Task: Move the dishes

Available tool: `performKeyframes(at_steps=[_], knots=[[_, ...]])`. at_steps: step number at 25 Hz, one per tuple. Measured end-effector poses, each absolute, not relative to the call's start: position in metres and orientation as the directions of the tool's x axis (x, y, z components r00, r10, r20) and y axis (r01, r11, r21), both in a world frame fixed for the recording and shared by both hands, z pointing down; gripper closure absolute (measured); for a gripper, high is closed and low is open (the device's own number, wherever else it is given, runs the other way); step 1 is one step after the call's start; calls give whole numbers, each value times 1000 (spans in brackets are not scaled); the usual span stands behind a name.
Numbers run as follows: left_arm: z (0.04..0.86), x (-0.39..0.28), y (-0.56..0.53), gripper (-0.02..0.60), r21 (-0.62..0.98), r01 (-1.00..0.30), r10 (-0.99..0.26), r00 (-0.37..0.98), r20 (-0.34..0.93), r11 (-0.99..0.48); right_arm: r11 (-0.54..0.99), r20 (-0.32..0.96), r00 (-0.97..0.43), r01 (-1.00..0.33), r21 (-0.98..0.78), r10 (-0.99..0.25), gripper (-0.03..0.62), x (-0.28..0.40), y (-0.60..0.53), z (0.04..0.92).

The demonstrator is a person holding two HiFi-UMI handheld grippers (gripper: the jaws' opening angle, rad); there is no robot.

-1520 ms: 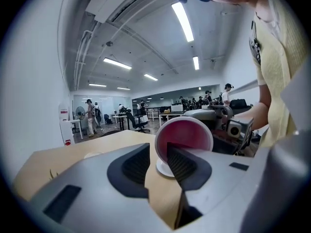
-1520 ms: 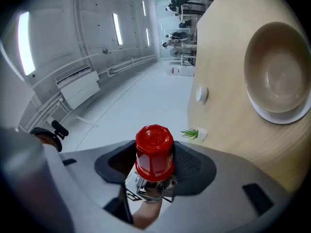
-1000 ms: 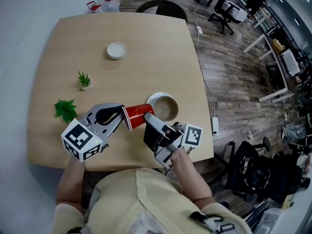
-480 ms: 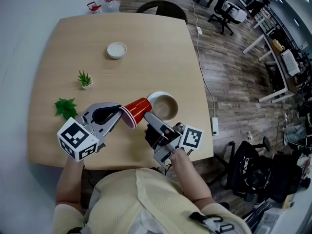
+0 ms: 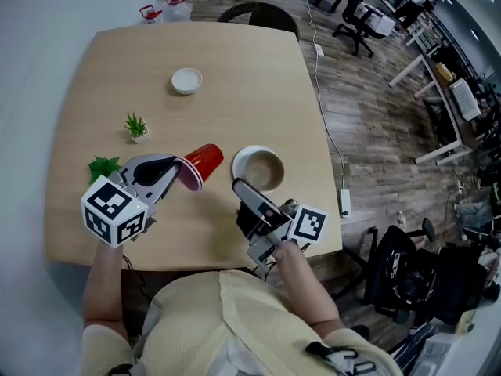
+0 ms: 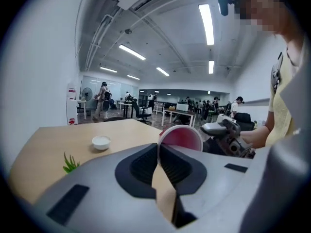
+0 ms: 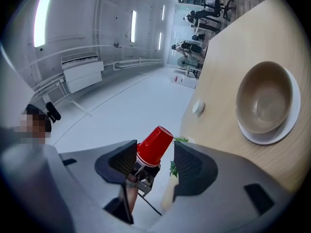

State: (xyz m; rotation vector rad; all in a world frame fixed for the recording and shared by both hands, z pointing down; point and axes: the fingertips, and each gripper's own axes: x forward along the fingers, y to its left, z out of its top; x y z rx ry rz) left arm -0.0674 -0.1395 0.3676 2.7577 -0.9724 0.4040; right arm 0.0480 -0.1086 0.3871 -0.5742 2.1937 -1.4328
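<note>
Since a second ago the left tool (image 5: 174, 172) has swung off to the left and taken the red plastic cup (image 5: 202, 163) with it. The cup was right up against the bowl before; now there's a clear gap of counter (image 5: 235, 77) between them. The right tool (image 5: 239, 186) has barely budged.

Nearest to the person, both forearms reach out over the counter's front edge. The left tool's jaws have just been closing with the cup's rim between them, and the left gripper view shows them pinching that thin rim wall (image 6: 158, 147). The cup's pale inside (image 6: 181, 139) faces the camera. It's held tipped over, mouth toward the tool, base pointing away toward the bowl.

The right tool's jaws (image 7: 156, 154) stand apart with nothing in them. The cup (image 7: 154, 146) only shows through the gap, well beyond the jaw tips. That tool sits just short of the tan bowl (image 5: 262, 169).

The bowl rests in a white plate (image 5: 241, 157), right of the cup, and looks empty in the right gripper view (image 7: 265, 98).

Left of the cup there's a green leafy sprig (image 5: 103, 167), and a bit further back a small potted plant (image 5: 136, 128). Beyond that, well apart from everything, sits a small white dish (image 5: 186, 80). A dark chair (image 5: 258, 10) stands at the far edge.
</note>
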Motion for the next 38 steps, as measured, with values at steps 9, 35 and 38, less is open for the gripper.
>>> performKeyframes(at_steps=[9, 35, 38], knots=[[409, -84, -154, 551, -64, -643, -538, 578, 614, -763, 423, -65, -843, -201, -883, -535, 379, 40, -94, 397], [483, -146, -188, 551, -158, -404, -216, 102, 971, -901, 406, 76, -872, -300, -863, -483, 418, 18, -73, 432], [489, -144, -179, 551, -70, -414, -117, 90, 989, -908, 408, 78, -874, -301, -862, -480, 418, 18, -71, 435]])
